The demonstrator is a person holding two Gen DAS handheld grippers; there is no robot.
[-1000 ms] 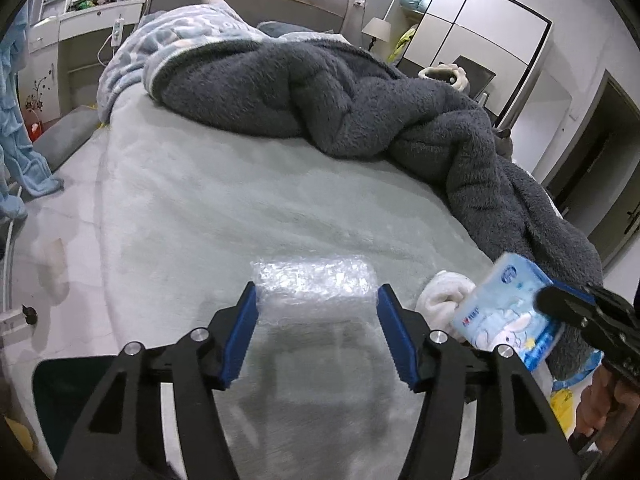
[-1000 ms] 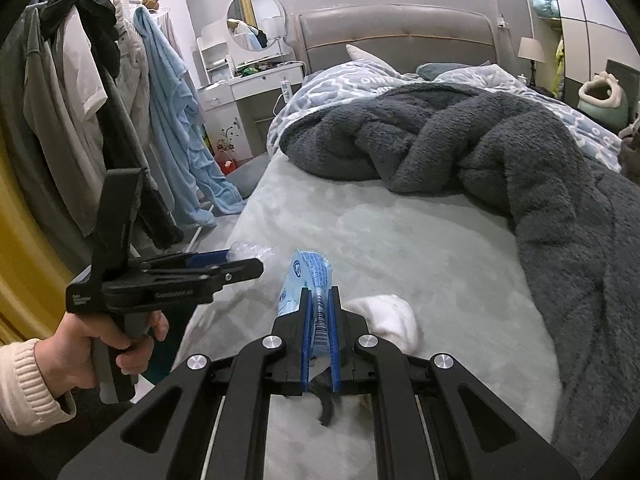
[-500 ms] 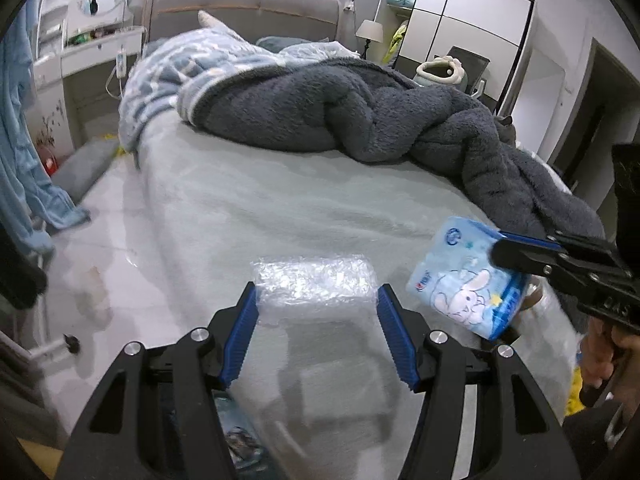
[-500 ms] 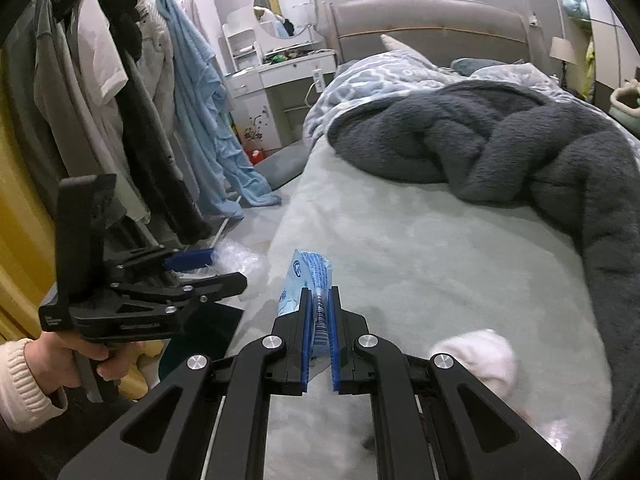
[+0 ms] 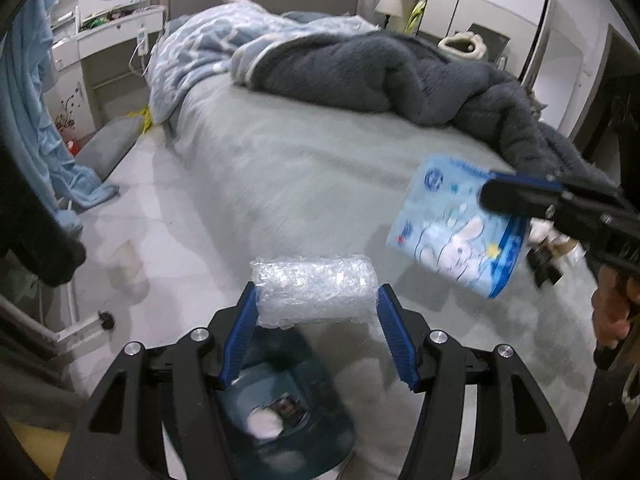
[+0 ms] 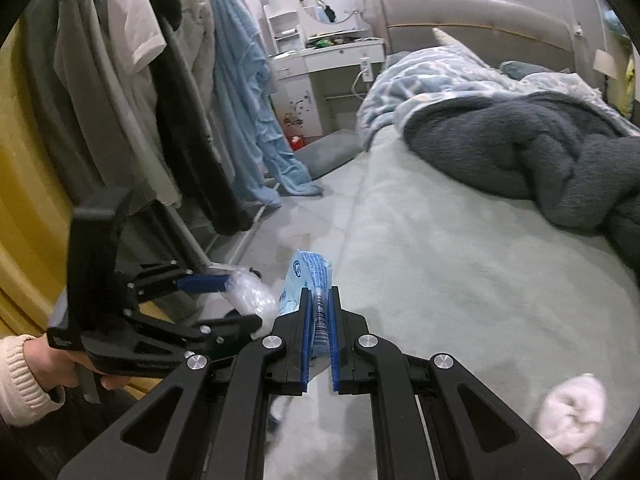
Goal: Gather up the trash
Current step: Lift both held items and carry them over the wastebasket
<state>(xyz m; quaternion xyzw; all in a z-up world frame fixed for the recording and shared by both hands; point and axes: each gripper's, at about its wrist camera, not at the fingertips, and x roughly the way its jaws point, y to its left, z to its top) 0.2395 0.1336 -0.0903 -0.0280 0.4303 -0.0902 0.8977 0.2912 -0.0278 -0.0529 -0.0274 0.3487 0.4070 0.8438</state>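
My left gripper (image 5: 316, 296) is shut on a roll of clear bubble wrap (image 5: 314, 292), pinched at both ends by the blue pads. It hangs over a dark teal bin (image 5: 316, 380) on the floor beside the bed, with white and dark scraps inside. My right gripper (image 6: 319, 300) is shut on a thin light-blue tissue packet (image 6: 310, 276) with a rabbit print (image 5: 456, 232), held over the bed's edge. In the right wrist view the left gripper (image 6: 236, 304) and its bubble wrap (image 6: 250, 296) sit just left of the packet.
A grey-green bed (image 5: 300, 168) carries a heaped dark fleece blanket (image 5: 380, 76) and a white balled cloth (image 6: 572, 412) near its foot. Hanging clothes (image 6: 132, 92) on a rack line the left side. A white dresser (image 6: 332, 64) stands at the far wall.
Both grippers have swung left off the bed toward the floor beside it, each keeping its load. The teal bin has come into view under the left gripper.
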